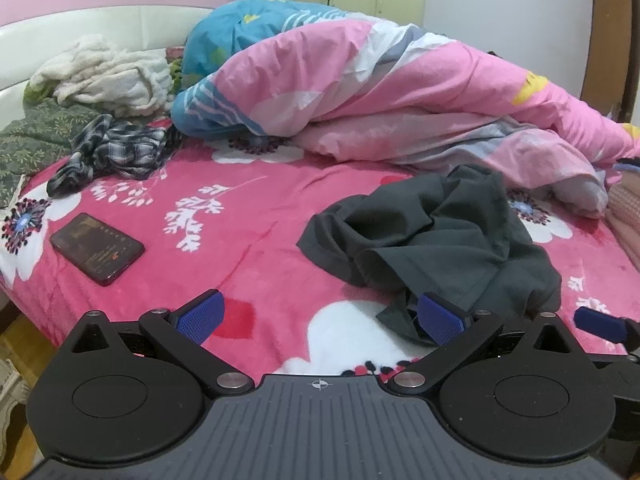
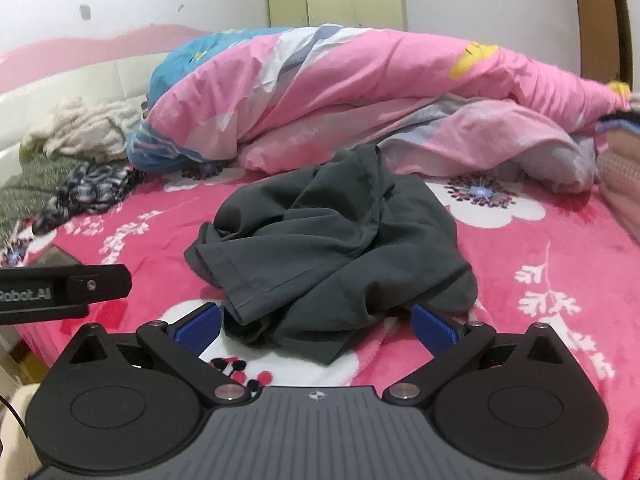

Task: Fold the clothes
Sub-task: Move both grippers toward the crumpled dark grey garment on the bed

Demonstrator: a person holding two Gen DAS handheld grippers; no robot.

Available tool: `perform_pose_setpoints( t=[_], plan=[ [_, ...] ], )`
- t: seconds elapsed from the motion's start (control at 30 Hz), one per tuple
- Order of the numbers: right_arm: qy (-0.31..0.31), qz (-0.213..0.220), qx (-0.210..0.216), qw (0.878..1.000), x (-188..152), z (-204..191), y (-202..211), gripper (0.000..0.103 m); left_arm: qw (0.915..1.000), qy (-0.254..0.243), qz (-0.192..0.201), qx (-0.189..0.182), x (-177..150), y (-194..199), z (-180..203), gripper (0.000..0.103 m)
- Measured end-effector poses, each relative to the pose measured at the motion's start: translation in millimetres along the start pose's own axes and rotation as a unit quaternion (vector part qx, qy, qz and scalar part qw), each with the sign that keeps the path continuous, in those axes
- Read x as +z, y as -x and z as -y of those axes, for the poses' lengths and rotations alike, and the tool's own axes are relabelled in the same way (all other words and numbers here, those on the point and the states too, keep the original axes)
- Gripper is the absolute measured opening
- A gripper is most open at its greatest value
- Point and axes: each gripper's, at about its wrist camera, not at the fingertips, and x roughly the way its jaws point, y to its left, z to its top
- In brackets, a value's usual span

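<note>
A dark grey garment (image 2: 340,248) of thin, smooth woven cloth lies crumpled in a loose heap on the bed's pink fleece blanket (image 1: 248,240), which is plush and printed with large white flowers. Stitched hems show along its folded edges, and the heap rises in soft ridges toward the back.

The right gripper (image 2: 316,326) sits low at the near edge of the garment, its two blue ribbed pads (image 2: 200,326) spread wide apart with the nearest fold of the cloth lying between them, not pinched. The left gripper (image 1: 320,318) is just left of the garment, also spread wide; its right-hand pad (image 1: 440,318) is at the cloth's near-left corner, though whether it touches I cannot tell, and its other pad is over bare blanket.

Behind the garment a puffy quilt (image 1: 400,92) in pink, blue and white is bunched in a long roll. Well to the left of the garment lies a flat, glossy dark phone (image 1: 97,248) with rounded corners. Farther back on the left are a rumpled black-and-white checked cloth (image 1: 116,152) and a nubbly cream blanket (image 1: 108,76) against the padded white headboard (image 1: 80,24).
</note>
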Motion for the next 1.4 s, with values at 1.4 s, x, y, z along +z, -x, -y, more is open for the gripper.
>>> perform_pose_setpoints(
  t=[1.4],
  plan=[
    [-0.002,-0.002,-0.020,1.000,-3,-3,10,0.103,0.9985,0.022,-0.030,0.041,-9,-7,2,0.103]
  ],
)
